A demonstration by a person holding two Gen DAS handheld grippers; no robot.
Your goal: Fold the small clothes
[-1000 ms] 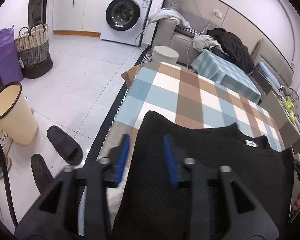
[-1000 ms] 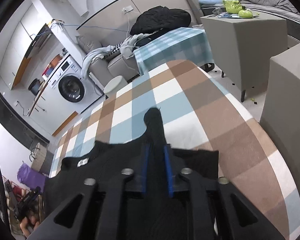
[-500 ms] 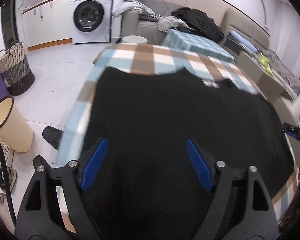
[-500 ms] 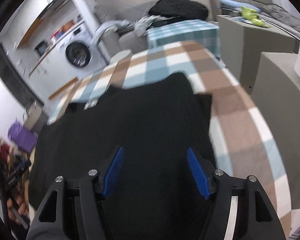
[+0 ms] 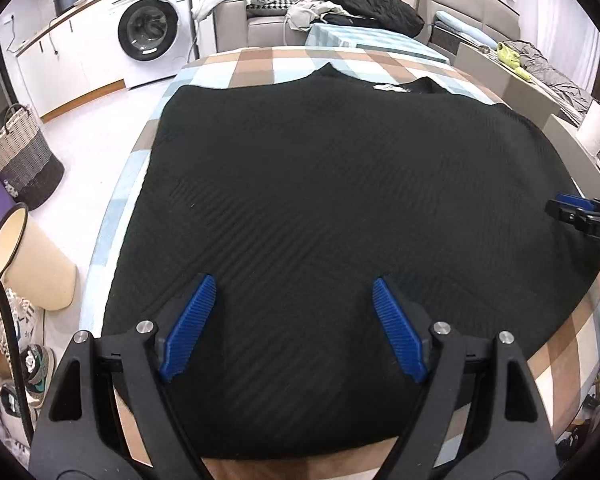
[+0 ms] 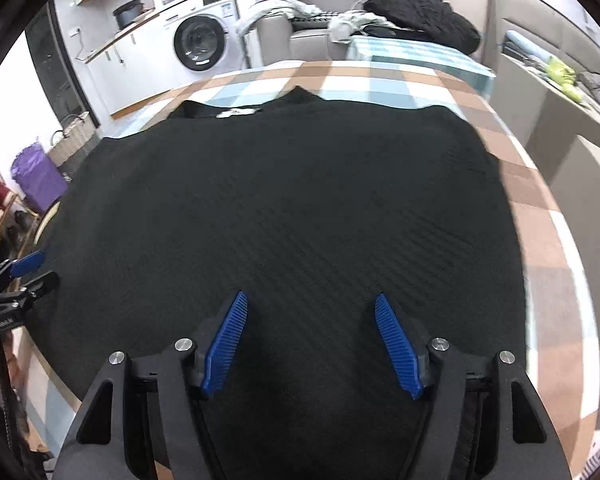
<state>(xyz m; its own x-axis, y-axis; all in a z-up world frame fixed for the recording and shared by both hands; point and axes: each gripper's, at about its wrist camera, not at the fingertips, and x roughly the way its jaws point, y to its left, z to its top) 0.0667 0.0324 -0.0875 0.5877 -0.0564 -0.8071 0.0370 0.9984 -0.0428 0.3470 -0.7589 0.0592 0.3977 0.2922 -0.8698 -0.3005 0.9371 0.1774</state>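
A black ribbed garment (image 5: 340, 208) lies spread flat over most of a table (image 5: 256, 66) covered with a brown, blue and white checked cloth; its neck opening with a small white label (image 5: 388, 87) lies at the far edge, and the hem reaches the near edge below both cameras; bare checked cloth shows along the far end and down the left and right sides

The left gripper (image 5: 294, 326) hangs above the near left part of the garment with its 2 blue ribbed fingers (image 5: 188, 328) spread wide, nothing between them but the cloth lying flat beneath; neither pad presses on the fabric; the right gripper (image 6: 316, 344) hangs above the near right part, its fingers (image 6: 225, 346) also well apart, slightly less wide, and gripping nothing; each gripper shows at the edge of the other's view, the right one at the right border of the left wrist view, the left one at the left border of the right wrist view

Beyond the table stand a white washing machine (image 5: 152, 32), a grey sofa (image 5: 260, 20) with a heap of dark and pale clothes (image 5: 364, 0), and a second surface under a blue checked cloth (image 5: 364, 38); on the floor at the left are a woven basket (image 5: 20, 160), a purple bag (image 6: 40, 172) and a cream bin (image 5: 28, 256) lying tilted
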